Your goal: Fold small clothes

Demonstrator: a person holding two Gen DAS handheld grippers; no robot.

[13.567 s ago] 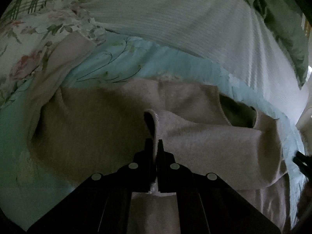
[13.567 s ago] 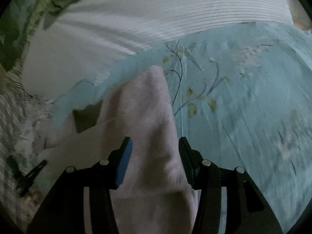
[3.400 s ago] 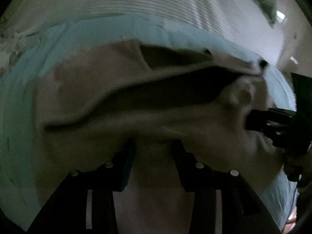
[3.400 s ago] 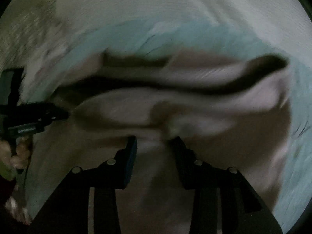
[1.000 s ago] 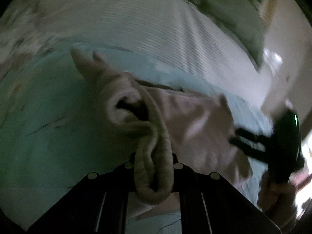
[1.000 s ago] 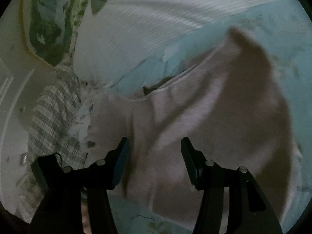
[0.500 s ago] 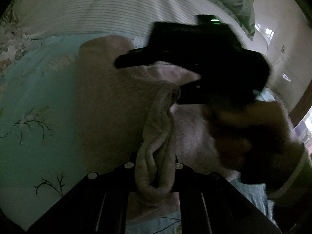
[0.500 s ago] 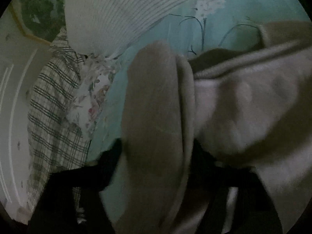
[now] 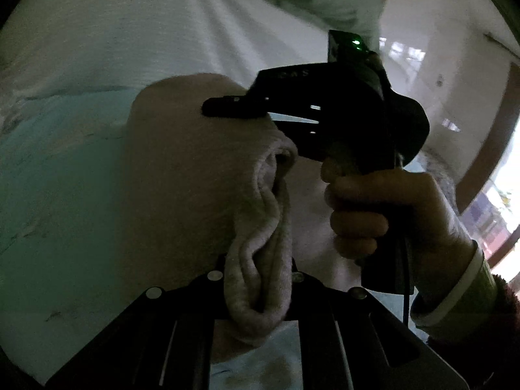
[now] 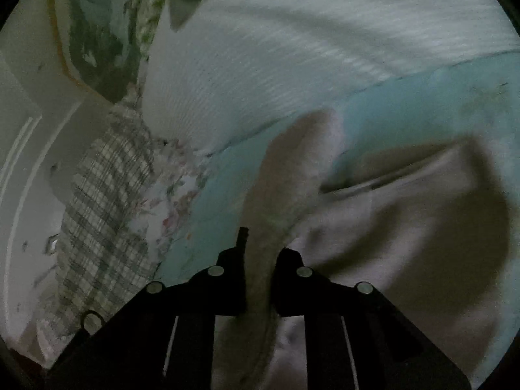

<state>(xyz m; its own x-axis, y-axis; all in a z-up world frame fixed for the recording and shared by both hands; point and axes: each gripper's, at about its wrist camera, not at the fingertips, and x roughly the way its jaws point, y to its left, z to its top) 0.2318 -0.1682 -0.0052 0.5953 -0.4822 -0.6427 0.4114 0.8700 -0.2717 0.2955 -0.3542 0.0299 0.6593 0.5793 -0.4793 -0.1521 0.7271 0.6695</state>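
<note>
**Here, both claws grip one pink garment**

Low in frame, the left claw (image 9: 258, 279) pinches a bunched fold of the garment (image 9: 182, 175). The right claw (image 10: 258, 279) is closing on another fold; its hand (image 9: 373, 208) shows right of centre. The cloth drapes over a teal sheet (image 10: 422, 107).

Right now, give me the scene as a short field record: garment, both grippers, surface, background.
garment: pinkish-beige small garment, bunched, partly lifted off the bed
left gripper: left gripper shut on a rolled fold of the garment
right gripper: right gripper closing, a strip of the garment between its jaws; seen from the left wrist view held in the person's hand
surface: light blue floral sheet
background: white ribbed blanket behind the sheet; plaid cloth at the left of the right wrist view
visibility: dim, motion-blurred
</note>
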